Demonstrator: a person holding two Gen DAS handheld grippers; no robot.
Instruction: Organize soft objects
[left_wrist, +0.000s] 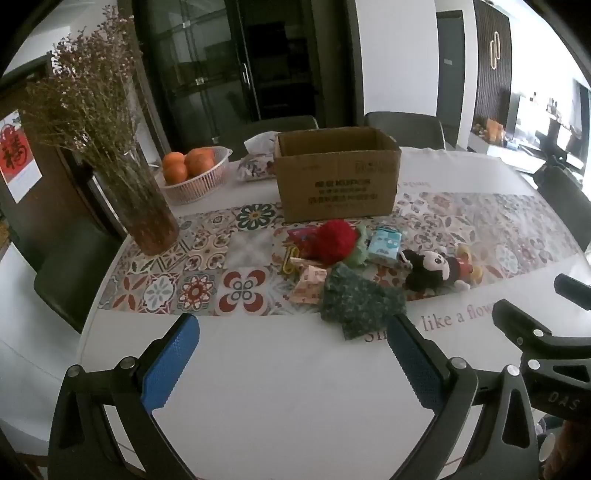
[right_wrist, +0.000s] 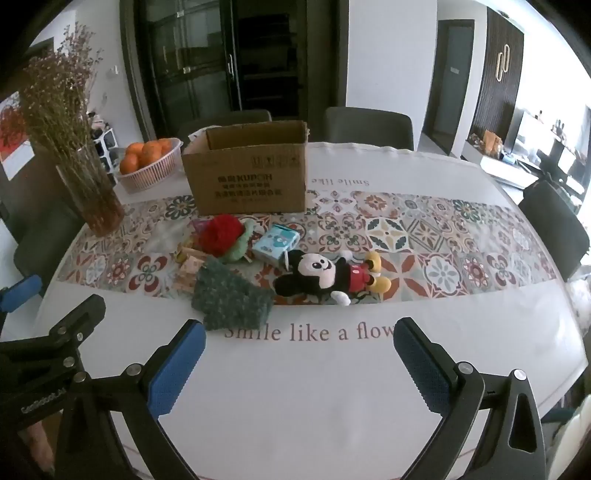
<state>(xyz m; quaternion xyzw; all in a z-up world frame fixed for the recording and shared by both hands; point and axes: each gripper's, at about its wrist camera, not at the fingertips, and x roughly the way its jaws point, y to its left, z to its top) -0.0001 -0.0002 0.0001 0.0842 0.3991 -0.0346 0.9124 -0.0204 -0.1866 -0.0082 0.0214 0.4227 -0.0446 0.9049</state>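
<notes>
Soft objects, plush mouse (right_wrist: 328, 275) and green cloth (right_wrist: 231, 297), lie heaped before cardboard box (right_wrist: 247, 173); mouse's long axis runs crosswise, ahead of right gripper (right_wrist: 299, 363), nearer than left gripper (left_wrist: 291, 363); both jaws wide, empty.

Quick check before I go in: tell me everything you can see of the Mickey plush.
The Mickey plush is a soft stuffed toy with black head and ears, a cream face, red shorts, yellow shoes and white gloves. It lies flat on its back on the patterned runner, head toward the pale blue tissue pack, feet pointing right. Its head seems to touch that pack. Neither gripper holds it.
</notes>
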